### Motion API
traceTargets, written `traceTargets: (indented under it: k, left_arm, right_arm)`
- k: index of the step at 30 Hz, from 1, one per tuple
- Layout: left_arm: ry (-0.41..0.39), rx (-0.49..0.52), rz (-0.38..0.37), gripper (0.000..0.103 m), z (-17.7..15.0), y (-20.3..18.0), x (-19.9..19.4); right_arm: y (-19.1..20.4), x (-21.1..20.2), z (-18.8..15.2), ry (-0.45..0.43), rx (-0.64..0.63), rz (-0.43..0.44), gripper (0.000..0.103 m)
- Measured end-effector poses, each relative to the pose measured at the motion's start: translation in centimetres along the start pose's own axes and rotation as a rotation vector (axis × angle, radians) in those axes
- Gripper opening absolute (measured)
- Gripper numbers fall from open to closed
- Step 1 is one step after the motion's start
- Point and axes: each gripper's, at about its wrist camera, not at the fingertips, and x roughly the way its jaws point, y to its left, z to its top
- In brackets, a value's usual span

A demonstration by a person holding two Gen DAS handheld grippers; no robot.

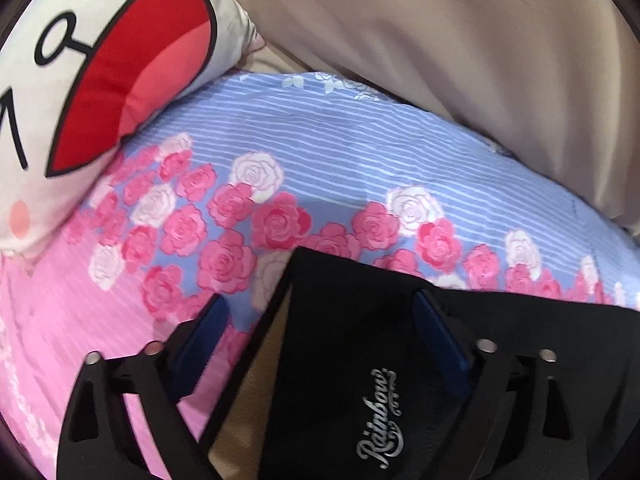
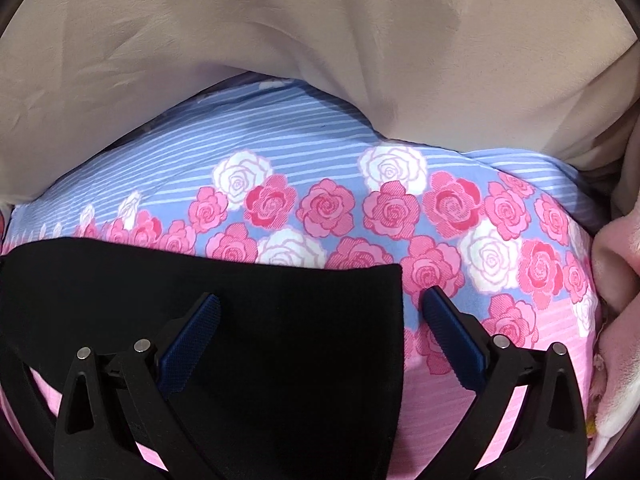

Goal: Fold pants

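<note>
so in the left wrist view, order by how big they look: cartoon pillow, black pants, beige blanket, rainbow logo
1. beige blanket
2. black pants and cartoon pillow: look about alike, and the pants lie nearer the camera, so unranked
3. rainbow logo

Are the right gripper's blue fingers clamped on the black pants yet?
Apart. The right wrist view shows the right gripper wide open, blue fingers straddling the corner of the black pants, with clear gaps either side.

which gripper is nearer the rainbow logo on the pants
Left. The left gripper straddles the black pants right at the Rainbow logo; the right gripper is at the pants' other corner, no logo in view.
</note>
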Motion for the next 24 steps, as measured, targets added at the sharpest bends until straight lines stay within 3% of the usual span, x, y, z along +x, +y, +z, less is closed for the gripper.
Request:
traceTargets:
  k: [2, 5, 7, 8, 9, 10, 11, 14, 20, 24]
  left_arm:
    - [-0.012, 0.006, -0.003, 0.081, -0.1, -0.3, 0.0]
    - [-0.022, 0.023, -0.01, 0.065, 0.0, -1.1, -0.2]
    - [-0.019, 0.044, -0.022, 0.042, 0.3, -1.8, -0.4]
    - [-0.015, 0.047, -0.026, 0.034, 0.3, -2.0, -0.5]
    - [-0.006, 0.05, -0.044, 0.024, 0.5, -2.3, -0.6]
    - [-0.002, 0.055, -0.046, 0.021, 0.5, -2.5, -0.7]
    - [-0.002, 0.064, -0.04, 0.021, 0.5, -2.7, -0.8]
    - [-0.02, 0.066, -0.029, 0.02, 0.2, -3.0, -1.5]
    - [-0.093, 0.017, -0.089, 0.02, 0.3, -2.0, -6.2]
    - [-0.179, 0.033, -0.153, 0.021, -0.8, -1.2, -12.4]
  right_arm:
    - [0.2, 0.0, 0.3, 0.0, -0.011, -0.012, 0.098]
    - [0.5, 0.0, 0.2, -0.038, -0.011, -0.022, 0.098]
    - [0.7, -0.3, 0.4, -0.062, -0.01, -0.024, 0.092]
    - [0.6, -0.3, 0.6, -0.075, -0.002, -0.018, 0.077]
    - [0.5, -0.9, 0.9, -0.082, 0.015, 0.003, 0.049]
    - [0.4, -1.5, 1.0, -0.082, 0.035, 0.044, 0.035]
    - [0.4, -1.9, 1.0, -0.08, 0.046, 0.083, 0.025]
    - [2.0, -2.9, 0.6, -0.079, -0.021, 0.042, 0.019]
    - [3.7, -9.7, 0.2, -0.217, -0.031, 0.078, 0.017]
    - [4.6, -16.2, -1.1, -0.299, -0.069, 0.114, 0.017]
